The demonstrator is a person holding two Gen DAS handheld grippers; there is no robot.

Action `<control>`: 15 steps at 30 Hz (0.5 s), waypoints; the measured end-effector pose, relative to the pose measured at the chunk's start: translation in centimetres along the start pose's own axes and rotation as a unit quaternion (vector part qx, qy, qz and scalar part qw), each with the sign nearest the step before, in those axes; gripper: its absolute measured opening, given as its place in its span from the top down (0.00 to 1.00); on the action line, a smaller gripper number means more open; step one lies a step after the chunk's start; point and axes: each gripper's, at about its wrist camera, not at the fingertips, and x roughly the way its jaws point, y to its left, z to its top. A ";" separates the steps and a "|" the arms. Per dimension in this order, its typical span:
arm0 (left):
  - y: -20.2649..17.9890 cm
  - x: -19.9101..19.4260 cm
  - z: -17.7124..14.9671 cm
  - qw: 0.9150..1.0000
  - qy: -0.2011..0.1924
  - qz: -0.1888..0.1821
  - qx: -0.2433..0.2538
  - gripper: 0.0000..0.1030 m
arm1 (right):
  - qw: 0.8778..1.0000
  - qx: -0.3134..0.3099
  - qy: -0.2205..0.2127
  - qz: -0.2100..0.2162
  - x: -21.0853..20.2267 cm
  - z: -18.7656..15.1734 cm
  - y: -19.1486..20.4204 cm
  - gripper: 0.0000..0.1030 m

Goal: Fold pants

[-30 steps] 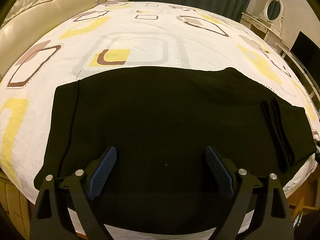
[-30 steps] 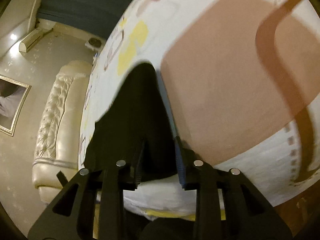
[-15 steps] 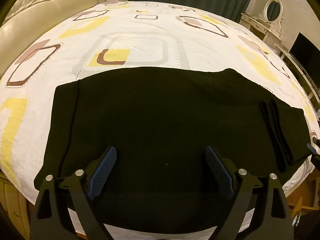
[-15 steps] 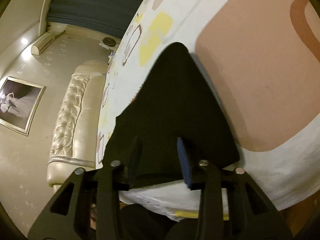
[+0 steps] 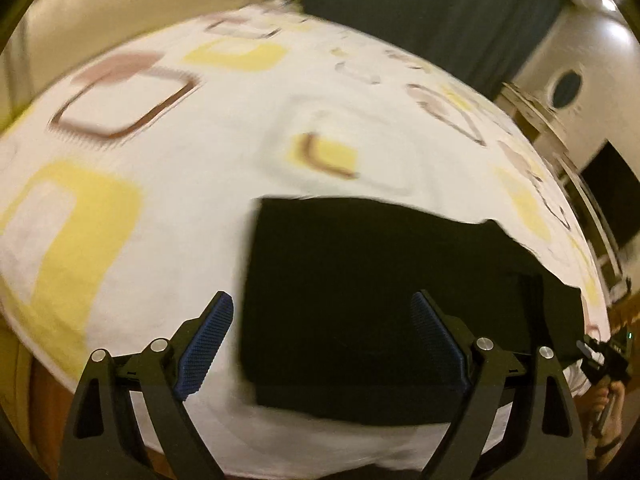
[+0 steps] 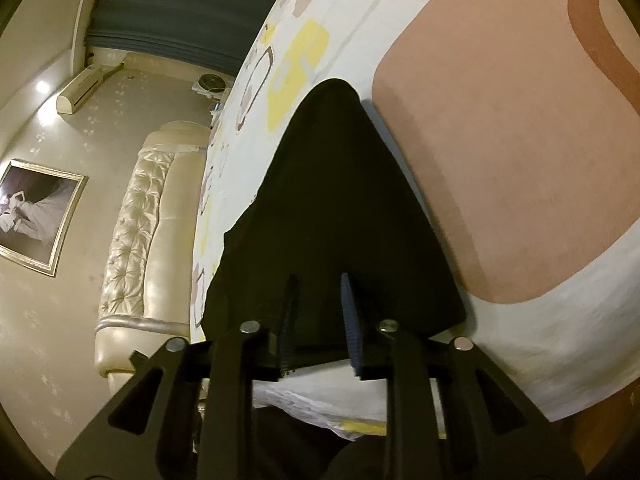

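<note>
The black pants (image 5: 380, 292) lie flat on the patterned bedsheet (image 5: 168, 216), folded lengthwise, near the bed's front edge. My left gripper (image 5: 322, 320) is open and empty, hovering over the pants' left end; its left finger (image 5: 206, 344) is over bare sheet. In the right wrist view the pants (image 6: 340, 200) run away from me. My right gripper (image 6: 318, 300) has its jaws narrowly apart over the pants' near end; I cannot tell whether cloth is pinched. The right gripper also shows at the left wrist view's right edge (image 5: 604, 360).
A cream tufted headboard (image 6: 136, 240) stands at the bed's far side. Dark curtains (image 5: 440, 12), a dresser with an oval mirror (image 5: 566, 84) and a dark screen (image 5: 616, 196) line the right. The bed's front edge (image 5: 280, 432) drops off just below my left gripper.
My left gripper has swung left, so the pants' left edge now sits between its fingers; the view is motion-blurred. My right gripper has moved farther onto the pants' end and its jaws stay narrow.
</note>
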 end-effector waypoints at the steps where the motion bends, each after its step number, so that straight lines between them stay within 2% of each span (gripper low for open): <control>1: 1.4 0.3 0.0 1.000 0.010 -0.002 -0.016 0.13 | 1.000 -0.001 0.000 -0.001 0.0 0.0 0.1 0.72; 3: 3.9 1.1 -0.2 0.998 0.034 -0.025 -0.055 0.15 | 1.000 -0.004 0.000 0.000 0.0 -0.1 0.4 0.66; 5: 5.3 2.1 -0.6 0.992 0.056 -0.071 -0.085 0.15 | 1.000 -0.006 -0.002 0.002 0.1 -0.2 0.7 0.61; 6: 5.5 2.5 -0.7 0.989 0.061 -0.093 -0.094 0.15 | 1.000 -0.008 -0.003 0.002 0.1 -0.2 0.8 0.58; 11: 4.7 4.3 -0.3 0.981 0.066 -0.153 -0.101 0.15 | 1.000 -0.022 -0.007 0.000 0.1 -0.6 1.5 0.48; 13: 3.6 5.7 0.2 0.976 0.080 -0.175 -0.104 0.28 | 1.000 -0.026 -0.007 0.001 0.1 -0.6 1.7 0.46; 14: 3.2 6.2 0.5 0.976 0.084 -0.174 -0.102 0.31 | 1.000 -0.026 -0.008 0.004 0.1 -0.7 1.7 0.45; 15: 2.7 6.8 0.8 0.977 0.087 -0.168 -0.097 0.39 | 1.000 -0.026 -0.009 0.006 0.1 -0.7 1.7 0.44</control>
